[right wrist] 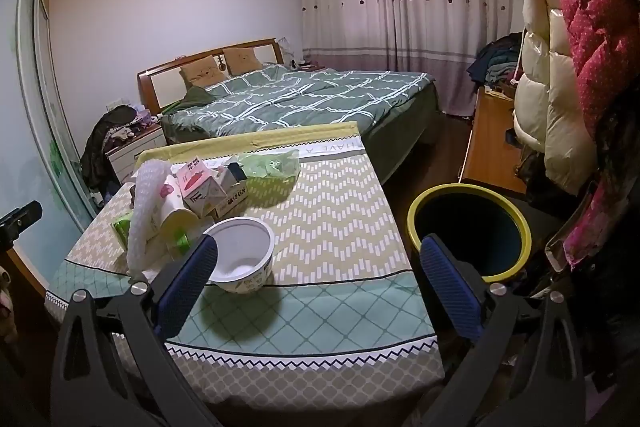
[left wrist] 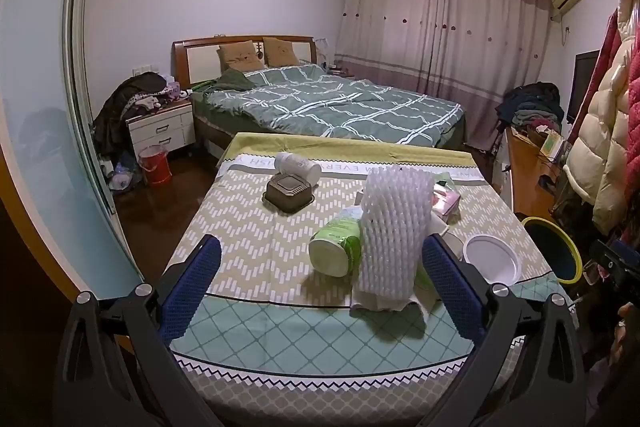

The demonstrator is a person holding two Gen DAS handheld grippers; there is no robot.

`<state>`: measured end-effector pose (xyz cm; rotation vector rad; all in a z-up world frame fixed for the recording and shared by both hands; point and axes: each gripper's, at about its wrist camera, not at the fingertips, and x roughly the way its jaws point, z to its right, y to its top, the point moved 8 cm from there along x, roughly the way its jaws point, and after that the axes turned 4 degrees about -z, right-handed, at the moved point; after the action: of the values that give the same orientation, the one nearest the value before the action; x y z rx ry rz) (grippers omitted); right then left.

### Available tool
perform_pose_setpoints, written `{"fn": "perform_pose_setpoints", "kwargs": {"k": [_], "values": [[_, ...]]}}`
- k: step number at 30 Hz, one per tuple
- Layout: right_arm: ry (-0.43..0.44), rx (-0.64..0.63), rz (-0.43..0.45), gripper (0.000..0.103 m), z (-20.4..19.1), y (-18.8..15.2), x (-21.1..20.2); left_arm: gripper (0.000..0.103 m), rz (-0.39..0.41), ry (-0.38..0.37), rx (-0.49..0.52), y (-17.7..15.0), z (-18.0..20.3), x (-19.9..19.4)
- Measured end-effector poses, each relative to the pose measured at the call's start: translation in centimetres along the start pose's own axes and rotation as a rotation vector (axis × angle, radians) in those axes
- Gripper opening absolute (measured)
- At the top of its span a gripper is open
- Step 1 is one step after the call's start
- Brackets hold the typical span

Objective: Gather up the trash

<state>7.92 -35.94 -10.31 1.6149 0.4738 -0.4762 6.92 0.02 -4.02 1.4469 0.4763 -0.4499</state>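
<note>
Nearest to us, the left gripper (left wrist: 320, 291) and the right gripper (right wrist: 316, 291) both hover over the near edge of the table (right wrist: 344, 211), each with its blue fingers spread wide and nothing between them. Just beyond the left gripper we see an upright white foam net sleeve (left wrist: 394, 235), with a green-and-white tub (left wrist: 336, 247) lying on its side just left of it and touching it. Just beyond the right gripper's left finger stands an empty white bowl (right wrist: 244, 255). Off the table's right edge, on the floor, is the bin (right wrist: 468, 227) with a yellow rim, its dark mouth open. Farther along the table we find a pink-and-white carton (right wrist: 200, 183) among small boxes, a crumpled green bag (right wrist: 272, 165), and, on the far left, a dark square tray (left wrist: 288, 193) with a white cup (left wrist: 298, 167) lying just behind it. A bed (left wrist: 320, 99) fills the far room. We judge that no trash has yet been collected. The risks from here: the light sleeve could topple or crush under a closing grip; the tub, lying on its side, could roll away if nudged; the thin-walled bowl could slip from a rim pinch; and a release short of the bin would drop trash on the floor.
</note>
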Motion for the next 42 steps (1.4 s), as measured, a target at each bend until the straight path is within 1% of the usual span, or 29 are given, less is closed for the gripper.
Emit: {"fn": "perform_pose_setpoints", "kwargs": {"k": [14, 15, 17, 18, 23, 30, 42], "values": [[0.003, 0.007, 0.0, 0.097, 0.1, 0.0, 0.2, 0.099, -0.009, -0.002, 0.01, -0.1, 0.1, 0.1], [0.004, 0.007, -0.001, 0.097, 0.1, 0.0, 0.3, 0.099, -0.01, -0.002, 0.012, -0.2, 0.3, 0.8], [0.004, 0.008, -0.002, 0.097, 0.2, -0.1, 0.3, 0.099, -0.012, -0.003, 0.014, -0.2, 0.3, 1.0], [0.004, 0.008, -0.003, 0.097, 0.2, -0.1, 0.3, 0.099, -0.012, -0.003, 0.014, -0.3, 0.6, 0.5], [0.004, 0.01, -0.002, 0.097, 0.2, -0.1, 0.3, 0.099, 0.014, -0.002, 0.014, -0.2, 0.7, 0.4], [0.005, 0.009, -0.002, 0.097, 0.2, -0.1, 0.4, 0.099, -0.005, -0.001, 0.015, -0.6, 0.7, 0.7], [0.002, 0.011, -0.003, 0.097, 0.4, -0.2, 0.5, 0.099, 0.004, 0.003, 0.02, -0.6, 0.8, 0.7]]}}
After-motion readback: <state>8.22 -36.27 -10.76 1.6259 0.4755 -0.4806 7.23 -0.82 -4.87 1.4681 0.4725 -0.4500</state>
